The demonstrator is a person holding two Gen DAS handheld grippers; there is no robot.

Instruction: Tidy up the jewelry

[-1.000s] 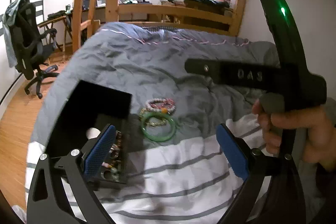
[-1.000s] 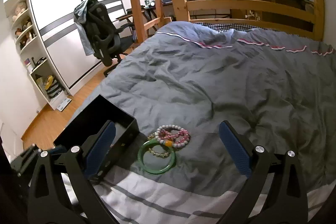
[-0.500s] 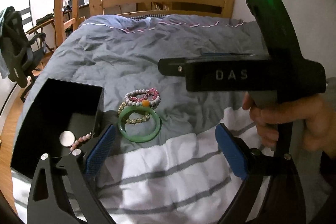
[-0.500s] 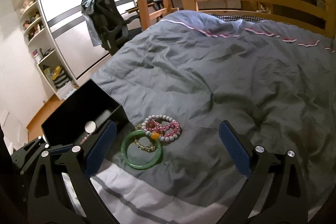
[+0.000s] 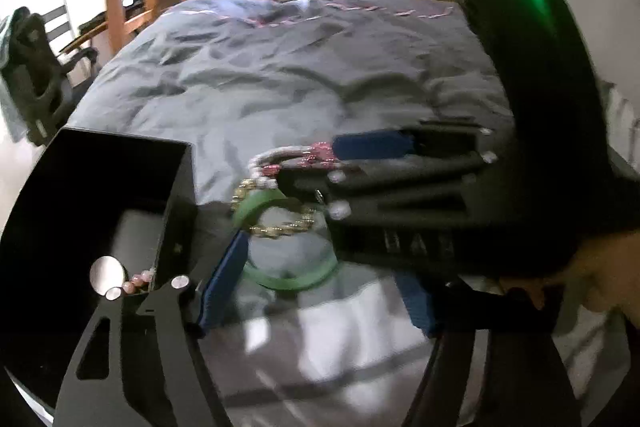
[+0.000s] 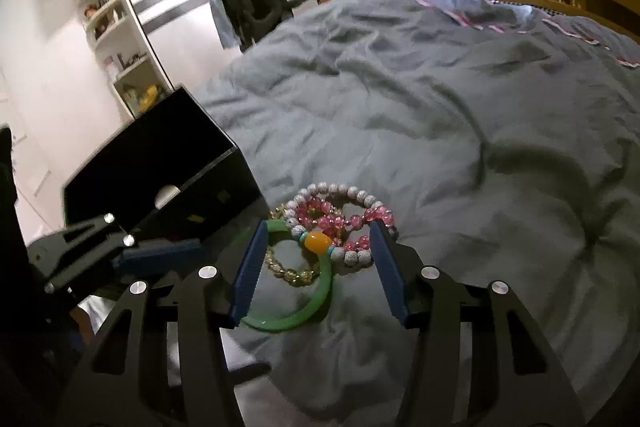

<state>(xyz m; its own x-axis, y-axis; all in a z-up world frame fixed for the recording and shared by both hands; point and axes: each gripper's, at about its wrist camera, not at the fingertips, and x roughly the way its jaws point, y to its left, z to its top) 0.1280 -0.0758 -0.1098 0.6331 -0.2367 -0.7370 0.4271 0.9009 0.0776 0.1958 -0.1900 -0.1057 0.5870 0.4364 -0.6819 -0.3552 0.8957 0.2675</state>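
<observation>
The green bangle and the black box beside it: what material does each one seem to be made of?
The green bangle looks like jade or glass, perhaps resin: one solid ring, slightly see-through, with a smooth glossy surface. The black box looks like stiff card or thin board with a matte finish: its walls are flat and thin with sharp corners and give almost no shine. Neither can be settled by sight alone.

A bed (image 6: 460, 99) covered by a rumpled grey duvet (image 6: 400, 131) carries everything, with a white striped sheet (image 5: 320, 347) exposed at its near edge. A black open box (image 6: 160, 163) is set on it to the left of the right hand-held gripper (image 6: 318, 271). Between that gripper's spread fingers a green bangle (image 6: 304, 315), a gold bead bracelet (image 6: 288, 273) and pink-and-white bead bracelets (image 6: 340, 215) are heaped together, touching.
</observation>
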